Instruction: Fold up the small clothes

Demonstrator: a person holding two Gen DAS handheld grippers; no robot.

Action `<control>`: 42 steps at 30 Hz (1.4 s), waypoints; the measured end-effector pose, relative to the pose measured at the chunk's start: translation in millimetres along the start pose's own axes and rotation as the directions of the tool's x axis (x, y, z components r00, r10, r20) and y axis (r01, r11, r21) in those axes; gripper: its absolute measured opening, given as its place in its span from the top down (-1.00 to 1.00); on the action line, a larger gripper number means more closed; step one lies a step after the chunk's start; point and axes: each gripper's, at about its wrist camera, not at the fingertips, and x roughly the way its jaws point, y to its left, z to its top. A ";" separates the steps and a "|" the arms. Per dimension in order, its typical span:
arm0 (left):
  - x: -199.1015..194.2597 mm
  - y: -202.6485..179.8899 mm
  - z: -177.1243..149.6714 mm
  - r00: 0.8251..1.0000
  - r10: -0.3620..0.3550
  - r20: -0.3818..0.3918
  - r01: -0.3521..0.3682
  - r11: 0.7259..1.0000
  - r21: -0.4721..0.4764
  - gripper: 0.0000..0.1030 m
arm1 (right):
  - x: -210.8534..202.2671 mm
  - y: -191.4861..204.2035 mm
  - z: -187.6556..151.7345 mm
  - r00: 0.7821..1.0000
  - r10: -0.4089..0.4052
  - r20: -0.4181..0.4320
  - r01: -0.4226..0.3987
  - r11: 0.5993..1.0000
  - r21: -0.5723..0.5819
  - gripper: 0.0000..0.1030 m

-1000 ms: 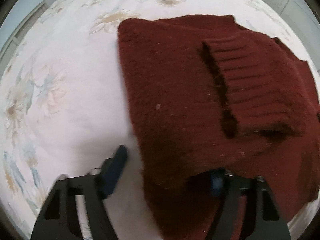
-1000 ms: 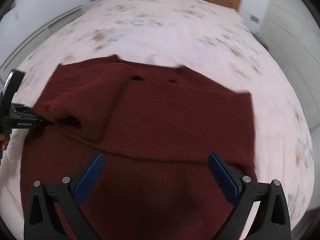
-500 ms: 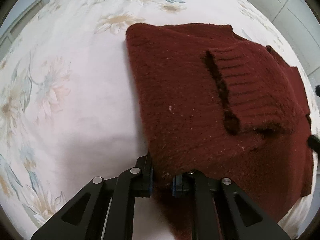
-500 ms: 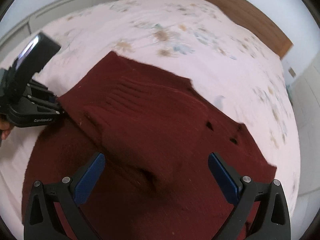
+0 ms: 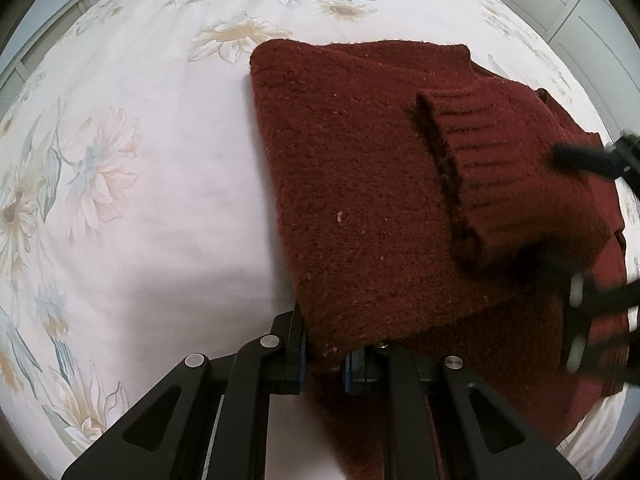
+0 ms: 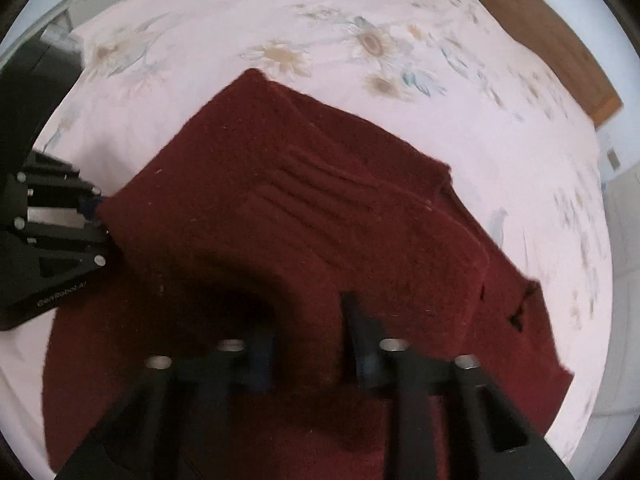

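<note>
Maroon knitted sweater (image 5: 360, 200) lies partly folded on the floral bed (image 5: 140, 140). Left gripper (image 5: 324, 364) jaws pinch its near edge; right gripper (image 6: 308, 360) jaws close on a fold just ahead, blurred.

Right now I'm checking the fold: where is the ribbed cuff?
In the left wrist view the ribbed cuff lies right of centre on top of the dark red sweater, near the right claw.
</note>
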 end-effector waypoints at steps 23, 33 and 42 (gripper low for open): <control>-12.0 -20.8 -17.1 0.990 0.121 0.067 -0.125 0.990 0.058 0.79 | -26.6 -181.4 -152.7 0.999 0.007 0.053 -0.038 0.792 0.609 0.80; -11.5 -30.1 -14.3 0.988 0.134 0.070 -0.139 0.988 0.069 0.80 | -34.9 -186.7 -171.4 0.996 -0.031 0.082 -0.030 0.752 0.659 0.82; -6.1 -26.3 -26.3 0.987 0.150 0.058 -0.154 0.986 0.066 0.79 | -9.4 -185.5 -186.4 0.999 -0.032 0.031 0.004 0.758 0.653 0.68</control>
